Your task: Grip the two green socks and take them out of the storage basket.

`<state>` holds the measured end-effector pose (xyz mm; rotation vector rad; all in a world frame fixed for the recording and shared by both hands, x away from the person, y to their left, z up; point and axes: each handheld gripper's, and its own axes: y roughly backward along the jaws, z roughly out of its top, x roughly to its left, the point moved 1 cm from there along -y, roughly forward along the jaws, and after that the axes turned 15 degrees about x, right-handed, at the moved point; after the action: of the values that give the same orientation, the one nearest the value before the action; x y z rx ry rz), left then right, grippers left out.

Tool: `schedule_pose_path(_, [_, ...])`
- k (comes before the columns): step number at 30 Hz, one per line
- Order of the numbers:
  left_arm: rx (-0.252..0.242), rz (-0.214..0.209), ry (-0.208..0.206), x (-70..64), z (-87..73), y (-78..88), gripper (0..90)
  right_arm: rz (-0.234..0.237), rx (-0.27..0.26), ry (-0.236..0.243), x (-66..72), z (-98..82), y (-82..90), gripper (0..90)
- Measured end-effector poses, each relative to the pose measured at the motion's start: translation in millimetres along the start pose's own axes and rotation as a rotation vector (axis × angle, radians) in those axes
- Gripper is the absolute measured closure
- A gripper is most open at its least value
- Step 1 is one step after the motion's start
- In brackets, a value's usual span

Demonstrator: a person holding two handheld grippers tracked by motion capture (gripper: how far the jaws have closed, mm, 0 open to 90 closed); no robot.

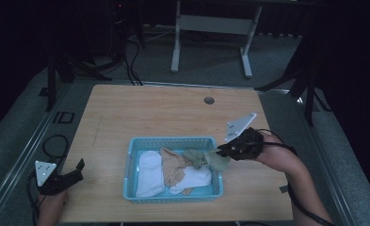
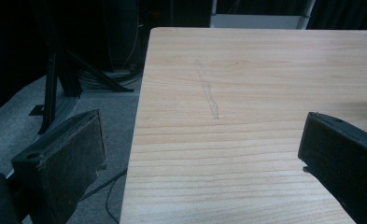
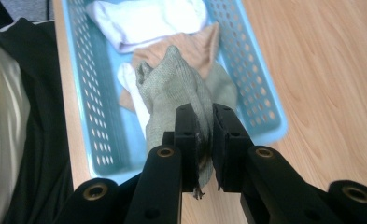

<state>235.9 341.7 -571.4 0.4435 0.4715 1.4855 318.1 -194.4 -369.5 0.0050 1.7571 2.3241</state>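
I'm seeing the green sock (image 3: 176,88) disappearing between my right gripper's (image 3: 204,140) jaws, its pinched end hidden. The frame edge is cutting off the basket's (image 3: 85,93) far end.

Both grippers black: left gripper (image 1: 74,172) has flat rectangular jaws with worn, fuzzy pads (image 2: 74,156). Right gripper (image 1: 221,151) shows brass-ringed screw holes (image 3: 165,152) on its arms. Each carries a grey triangular plate (image 1: 239,125) and trails a black cable (image 1: 309,214).

Wooden table (image 1: 173,113), grey desk frame (image 1: 211,28)
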Motion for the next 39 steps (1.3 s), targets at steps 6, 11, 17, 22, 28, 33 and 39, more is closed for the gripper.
schedule_pose_path(6, [-0.002,-0.004,-0.002,0.0,0.0,0.0,0.3,-0.016,-0.008,-0.055,-6.8,-25.1,7.7,81.0])
schedule_pose_path(11, [-0.002,-0.001,-0.001,-0.1,0.0,0.0,0.3,-0.032,-0.012,-0.116,-13.4,-50.3,10.4,81.0])
schedule_pose_path(17, [-0.001,0.001,-0.002,-0.3,0.1,-0.1,0.3,-0.038,-0.010,-0.193,-21.6,-76.5,3.6,80.9])
schedule_pose_path(22, [-0.001,0.001,-0.003,-0.3,0.0,0.0,0.4,-0.034,0.015,-0.234,-25.2,-91.6,-12.5,80.9])
schedule_pose_path(28, [-0.001,0.000,-0.003,-0.2,0.0,0.0,0.3,0.003,0.027,-0.282,-24.5,-111.7,-41.4,80.9])
schedule_pose_path(33, [-0.001,0.002,-0.002,-0.3,0.0,0.0,0.3,0.050,0.044,-0.314,-21.6,-125.3,-64.4,80.9])
schedule_pose_path(39, [0.000,0.002,-0.002,-0.6,0.0,0.0,0.3,0.085,0.071,-0.347,-18.8,-138.4,-88.8,80.8])
